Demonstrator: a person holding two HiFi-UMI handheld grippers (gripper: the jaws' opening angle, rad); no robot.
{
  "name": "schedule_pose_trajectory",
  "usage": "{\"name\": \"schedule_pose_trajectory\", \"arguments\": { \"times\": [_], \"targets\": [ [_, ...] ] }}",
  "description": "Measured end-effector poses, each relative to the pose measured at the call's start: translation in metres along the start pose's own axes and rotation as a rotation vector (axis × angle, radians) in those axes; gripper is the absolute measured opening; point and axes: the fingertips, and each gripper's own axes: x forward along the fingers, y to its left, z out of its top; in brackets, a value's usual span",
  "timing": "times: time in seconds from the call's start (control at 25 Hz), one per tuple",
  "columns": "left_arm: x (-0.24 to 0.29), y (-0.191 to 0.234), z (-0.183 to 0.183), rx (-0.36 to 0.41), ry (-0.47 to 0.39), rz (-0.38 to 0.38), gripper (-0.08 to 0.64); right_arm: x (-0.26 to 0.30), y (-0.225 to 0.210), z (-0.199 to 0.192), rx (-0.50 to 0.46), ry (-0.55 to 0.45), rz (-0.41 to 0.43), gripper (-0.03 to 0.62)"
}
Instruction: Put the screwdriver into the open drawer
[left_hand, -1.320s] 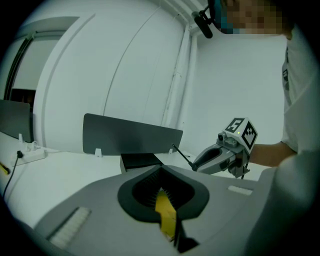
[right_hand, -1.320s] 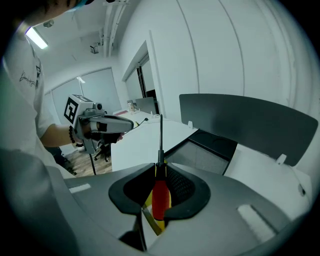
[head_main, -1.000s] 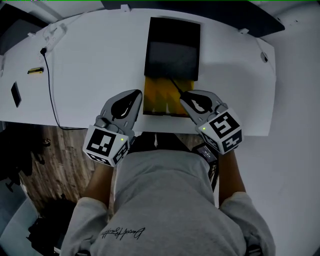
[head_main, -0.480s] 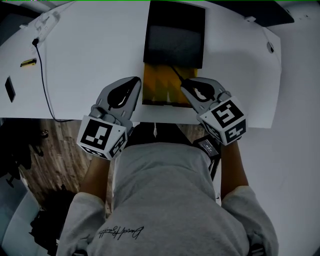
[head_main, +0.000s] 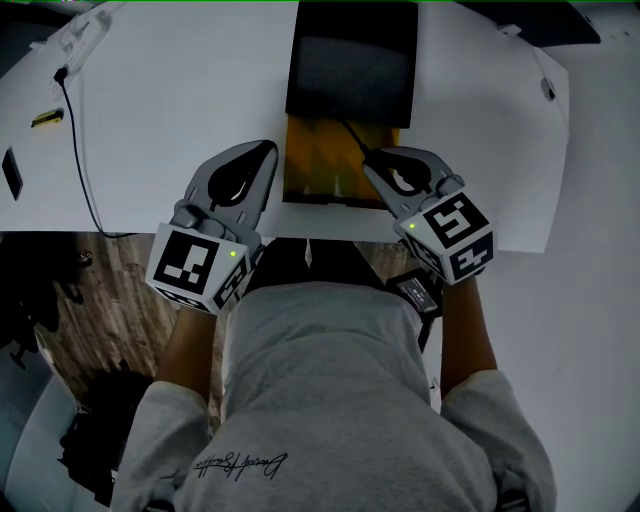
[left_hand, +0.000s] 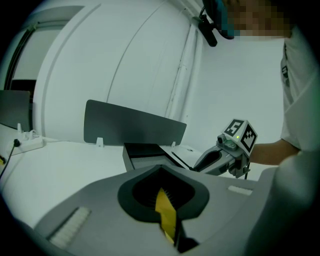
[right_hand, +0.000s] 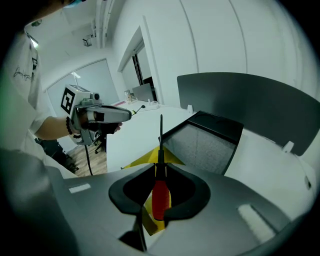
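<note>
— What is the person's left gripper (head_main: 268, 150) doing?
— Its jaws are pressed together on nothing. It hangs over the white table (head_main: 170, 90), just left of the yellow drawer (head_main: 318, 170), which stands pulled out from the black cabinet (head_main: 350, 60).
— And on the right?
— The right gripper (head_main: 372, 157) sits at the drawer's right edge, its jaws pinching the screwdriver (head_main: 353, 137). From the head view only the thin dark shaft shows, slanting out of the tips over the drawer's back right corner towards the cabinet front.
— So the handle is hidden there?
— Yes, the gripper's body covers it. The right gripper view supplies it: the red handle of the screwdriver (right_hand: 160, 200) lies in the hollow between the jaws of the right gripper (right_hand: 161, 162), the shaft runs straight up past the tips, and the drawer (right_hand: 145, 159) shows yellow below and beyond them.
— Does the left gripper view add anything?
— It shows the left gripper (left_hand: 161, 167) with only a yellow sliver in the slit between its jaws, and the other gripper from the side, with the shaft pointing at the cabinet (left_hand: 145, 150)
</note>
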Motion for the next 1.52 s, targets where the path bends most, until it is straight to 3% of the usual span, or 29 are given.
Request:
{"name": "schedule_pose_trajectory", "arguments": {
  "times": [1.52],
  "targets": [
    [0.007, 0.023, -0.023, -0.059, 0.02, 0.019, 0.002, 0.077, -0.009, -0.051, -0.077, 0.266, 0.004, 0.087]
  ]
}}
